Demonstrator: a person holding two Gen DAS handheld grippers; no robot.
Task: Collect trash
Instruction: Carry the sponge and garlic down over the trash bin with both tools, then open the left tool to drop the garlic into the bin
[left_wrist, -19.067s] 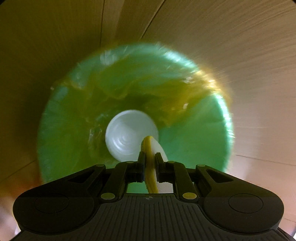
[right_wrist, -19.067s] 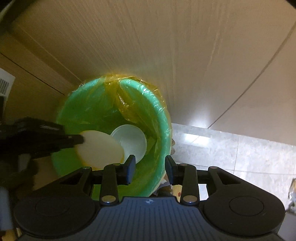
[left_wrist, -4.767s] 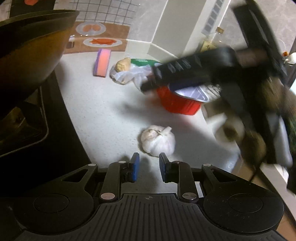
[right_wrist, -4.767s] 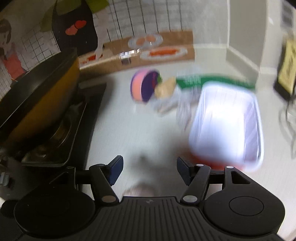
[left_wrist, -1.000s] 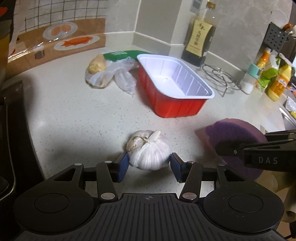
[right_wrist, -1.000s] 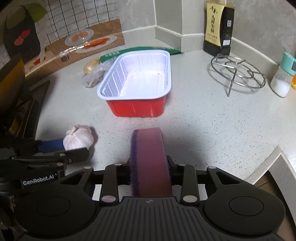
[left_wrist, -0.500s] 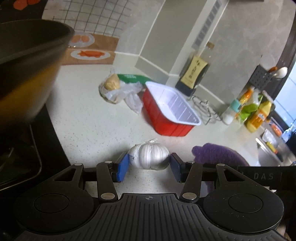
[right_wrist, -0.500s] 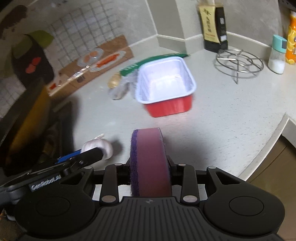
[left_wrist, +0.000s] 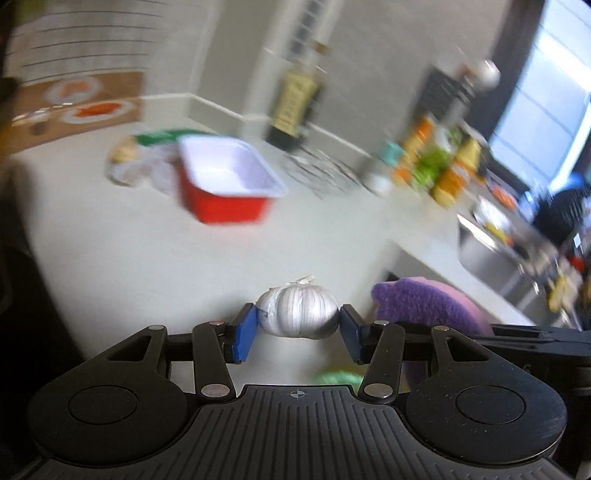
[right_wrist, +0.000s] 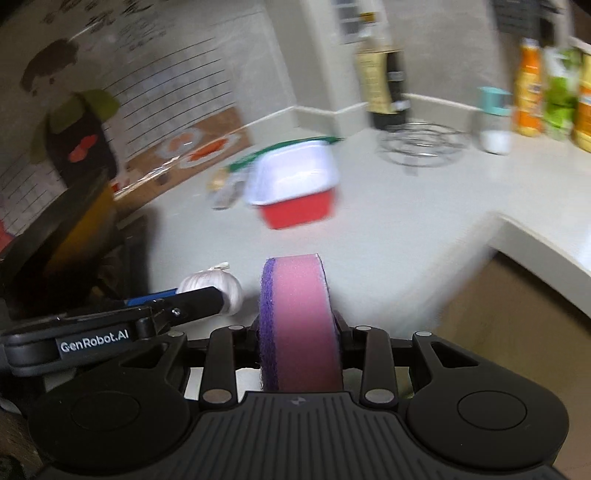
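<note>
At the left, one head of garlic (left_wrist: 298, 311) is clamped between the blue pads of the left gripper (left_wrist: 298, 328) and is carried clear of the counter (left_wrist: 110, 251). Just to its right, one pink-and-purple sponge (right_wrist: 299, 325) is pinched edge-on by the fingers of the right gripper (right_wrist: 300, 332), which are clenched on its flat faces. Both items are held in the air near the counter's front edge, side by side.

Behind them on the counter, one red tray with a white inside (left_wrist: 227, 184) is seen, with one crumpled plastic bag (left_wrist: 140, 166) just to its left, and one wire trivet (right_wrist: 424, 142) further right. The bottles at the far right are too blurred to be counted.

A slip of the garlic is judged the main risk: it is round, its skin is papery, and it is gripped only at two small points, so a quick swing could roll it out. The sponge could be squeezed loose if the grip is relaxed. The two grippers are close together, so a knock between them could dislodge either item.
</note>
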